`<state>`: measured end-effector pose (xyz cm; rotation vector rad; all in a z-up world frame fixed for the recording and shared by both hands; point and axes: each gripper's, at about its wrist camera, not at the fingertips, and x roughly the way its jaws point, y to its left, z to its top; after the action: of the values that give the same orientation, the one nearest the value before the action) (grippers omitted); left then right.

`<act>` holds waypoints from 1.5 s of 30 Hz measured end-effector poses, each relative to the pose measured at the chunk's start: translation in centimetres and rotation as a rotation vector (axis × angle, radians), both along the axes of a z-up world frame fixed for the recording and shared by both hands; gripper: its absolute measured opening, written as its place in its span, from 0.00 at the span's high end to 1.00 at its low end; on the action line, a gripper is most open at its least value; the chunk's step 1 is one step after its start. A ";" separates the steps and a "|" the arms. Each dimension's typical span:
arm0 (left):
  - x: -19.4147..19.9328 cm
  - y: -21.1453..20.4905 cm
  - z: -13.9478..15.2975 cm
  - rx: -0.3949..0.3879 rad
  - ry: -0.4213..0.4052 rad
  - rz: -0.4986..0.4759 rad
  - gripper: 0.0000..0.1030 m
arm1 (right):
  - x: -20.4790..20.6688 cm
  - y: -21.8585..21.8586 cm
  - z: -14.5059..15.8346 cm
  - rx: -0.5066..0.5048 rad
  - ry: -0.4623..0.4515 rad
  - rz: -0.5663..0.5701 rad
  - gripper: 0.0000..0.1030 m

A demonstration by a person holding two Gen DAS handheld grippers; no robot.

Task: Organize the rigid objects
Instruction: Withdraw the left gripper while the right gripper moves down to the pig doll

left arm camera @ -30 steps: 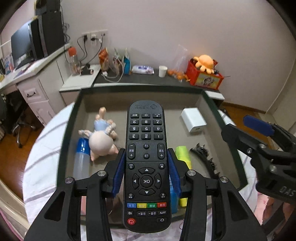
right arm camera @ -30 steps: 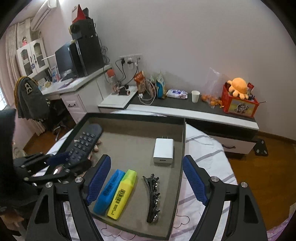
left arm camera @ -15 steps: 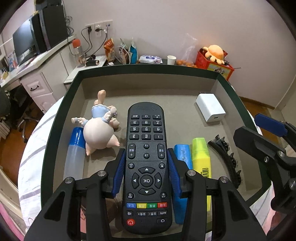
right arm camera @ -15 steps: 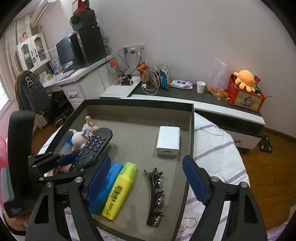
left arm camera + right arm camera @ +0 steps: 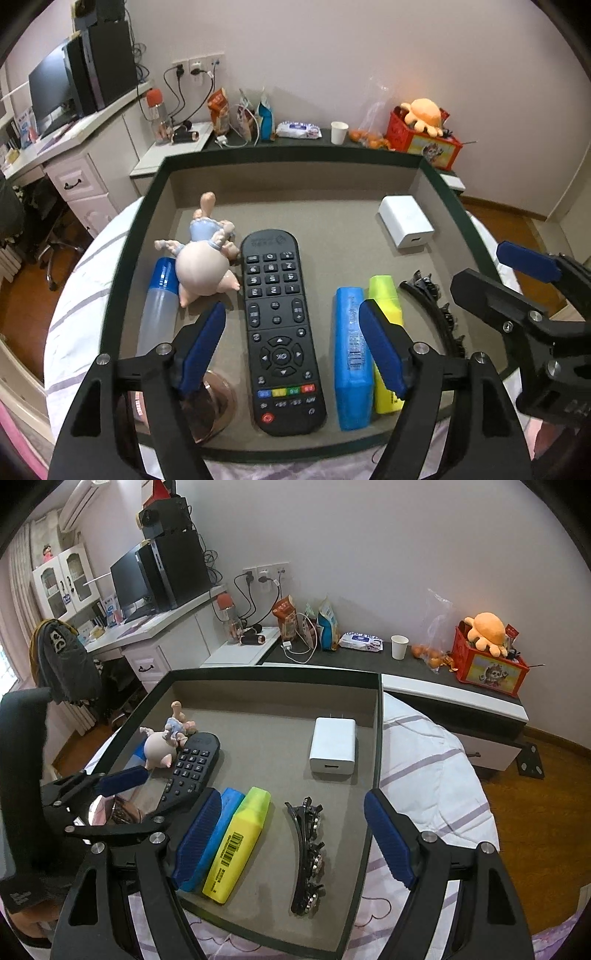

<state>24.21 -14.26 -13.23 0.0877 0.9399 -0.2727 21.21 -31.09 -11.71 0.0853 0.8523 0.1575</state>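
Released a moment ago: left gripper (image 5: 291, 343) jaws now spread wide, remote control (image 5: 279, 328) lying flat in the tray (image 5: 295, 153) between pig figurine (image 5: 201, 267) and blue highlighter (image 5: 352, 365). Placement apparently done. Right gripper (image 5: 291, 845) jaws spread, empty.

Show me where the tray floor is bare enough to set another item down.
Bare floor: the strip between the remote and the white charger, running to the tray back wall. Crowded: the left side with pig figurine and bottle, and the near right with highlighters and hair clip.
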 end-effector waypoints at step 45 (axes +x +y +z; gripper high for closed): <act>-0.6 15.4 1.9 0.013 -0.101 0.103 0.08 | 7.1 10.7 -0.8 0.023 0.099 0.201 0.21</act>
<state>23.66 1.10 -11.35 0.0643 0.8434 -0.1648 28.29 -20.43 -12.53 0.0288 0.9574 0.3538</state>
